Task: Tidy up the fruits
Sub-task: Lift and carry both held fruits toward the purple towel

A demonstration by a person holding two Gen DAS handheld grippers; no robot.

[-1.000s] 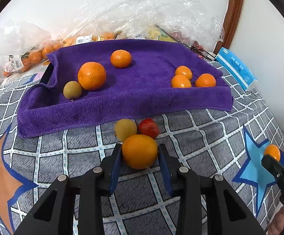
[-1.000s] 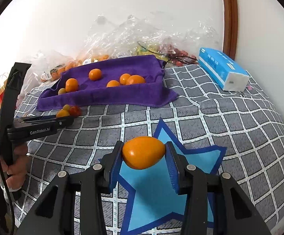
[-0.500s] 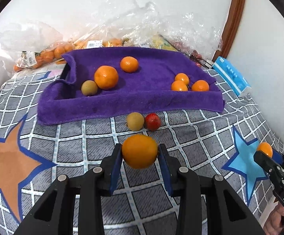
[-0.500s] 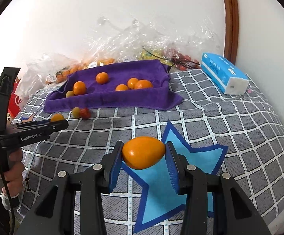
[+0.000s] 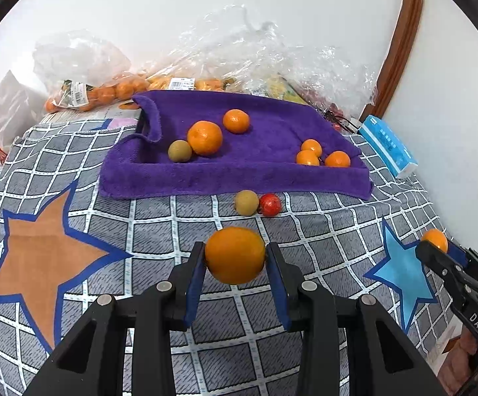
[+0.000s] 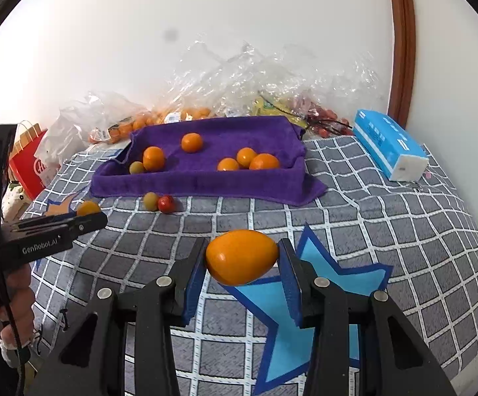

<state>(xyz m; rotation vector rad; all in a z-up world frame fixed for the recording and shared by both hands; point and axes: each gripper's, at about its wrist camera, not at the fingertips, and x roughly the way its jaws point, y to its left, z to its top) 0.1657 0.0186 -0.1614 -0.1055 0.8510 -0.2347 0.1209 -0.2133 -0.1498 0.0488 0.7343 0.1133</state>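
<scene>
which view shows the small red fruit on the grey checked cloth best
The left wrist view: the small red fruit is nearer and larger there, beside a green-brown round fruit. The right wrist view shows the red fruit smaller and farther away.

Seven oranges [image 5: 204, 137], one orange egg-shaped fruit [image 6: 241, 257], two greenish fruits [image 5: 246, 202], one red fruit [image 5: 270, 204].

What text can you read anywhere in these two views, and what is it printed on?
"GenRoboT.AI", roughly as it reads: side of the left gripper.
"DAS": body of the right gripper.
White letters on the red bag: cut off, unreadable.
Barcode labels on the fruit bags: too small.
Print on the blue tissue pack: blurred.
</scene>
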